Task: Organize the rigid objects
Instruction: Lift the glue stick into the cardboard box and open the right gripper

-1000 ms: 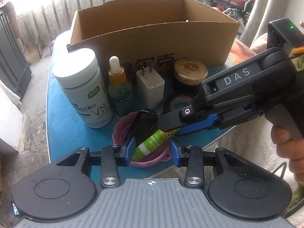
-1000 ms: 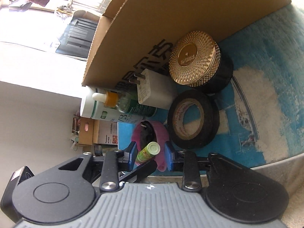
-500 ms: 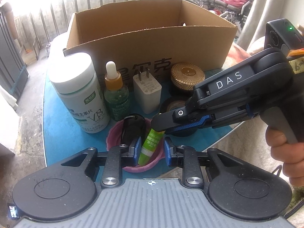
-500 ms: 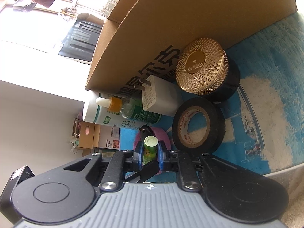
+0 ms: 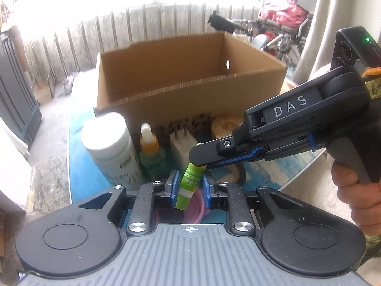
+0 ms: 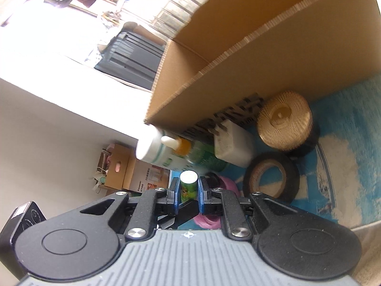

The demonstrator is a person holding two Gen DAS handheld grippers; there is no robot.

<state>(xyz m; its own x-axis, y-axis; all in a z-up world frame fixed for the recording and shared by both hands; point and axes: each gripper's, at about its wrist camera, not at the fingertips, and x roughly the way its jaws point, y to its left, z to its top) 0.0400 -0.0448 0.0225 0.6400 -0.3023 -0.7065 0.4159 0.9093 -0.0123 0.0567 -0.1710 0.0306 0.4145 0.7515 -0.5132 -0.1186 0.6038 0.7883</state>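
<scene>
- The right tool is clamped on the green tube.
- The left tool is closed around the tube's lower end, above the pink bowl at the tabletop's near edge.

Both views sit close behind their tools, looking down along them at the surface. The right view is rolled sideways. Both share the cardboard box toward 12 o'clock.

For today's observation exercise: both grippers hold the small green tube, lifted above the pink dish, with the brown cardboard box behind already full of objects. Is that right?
One detail is wrong: the left wrist view shows the brown cardboard box with only bare cardboard inside, as far as visible. Both the left gripper and right gripper do grip the small green tube above the pink dish.
</scene>
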